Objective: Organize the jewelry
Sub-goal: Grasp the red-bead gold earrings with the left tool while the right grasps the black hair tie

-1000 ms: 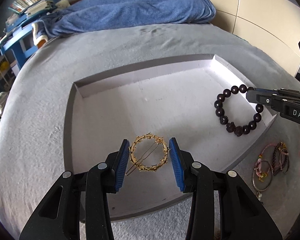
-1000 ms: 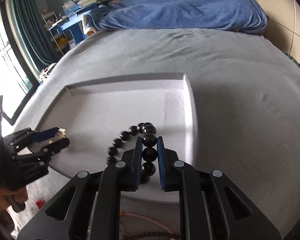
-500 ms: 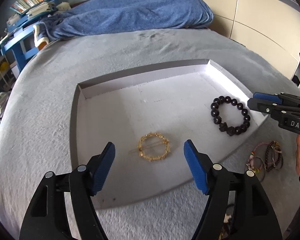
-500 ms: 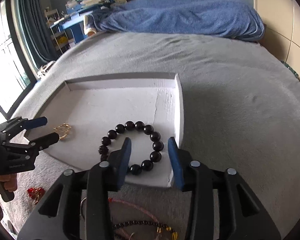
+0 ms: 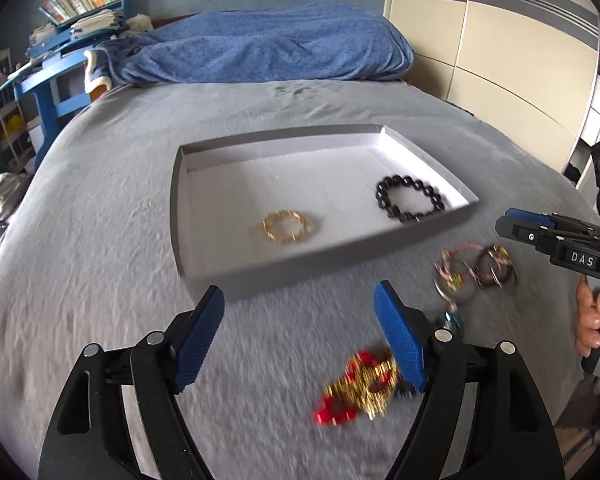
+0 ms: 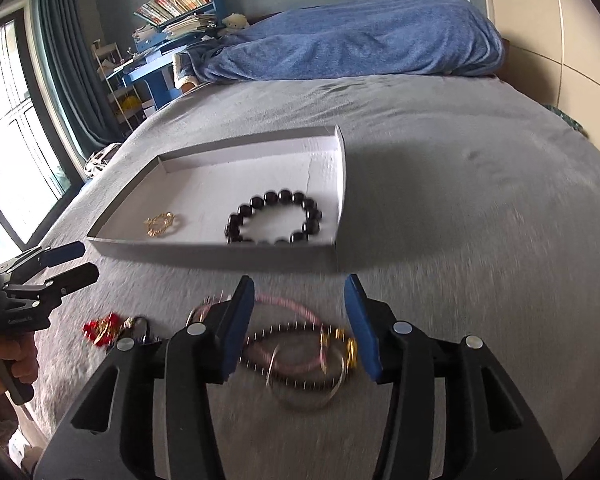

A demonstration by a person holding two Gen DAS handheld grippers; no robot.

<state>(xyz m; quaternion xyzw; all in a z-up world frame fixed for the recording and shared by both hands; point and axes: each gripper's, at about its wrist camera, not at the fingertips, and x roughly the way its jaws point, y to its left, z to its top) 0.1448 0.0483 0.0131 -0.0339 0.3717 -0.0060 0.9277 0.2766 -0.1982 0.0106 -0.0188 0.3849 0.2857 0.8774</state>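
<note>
A shallow white tray (image 5: 428,160) (image 6: 340,184) lies on the grey bed. In it are a gold ring-shaped hair clip (image 5: 286,227) (image 6: 162,224) and a dark bead bracelet (image 5: 410,199) (image 6: 276,218). My left gripper (image 5: 300,332) is open and empty, in front of the tray, beside a red and gold piece (image 5: 358,388) (image 6: 102,328). My right gripper (image 6: 300,320) is open and empty over a pile of pink, dark and metal bracelets (image 6: 300,352) (image 5: 474,272). The right gripper also shows in the left wrist view (image 5: 518,222), and the left gripper in the right wrist view (image 6: 74,262).
A blue blanket (image 5: 260,56) (image 6: 348,40) lies at the far end of the bed. A blue desk with books (image 5: 60,40) stands at the left. Wardrobe doors (image 5: 500,40) stand at the right, and a window (image 6: 16,128) at the far left.
Both grippers let go of their pieces in the tray, opened and pulled back toward me. They now sit in front of the tray over the loose jewelry.
</note>
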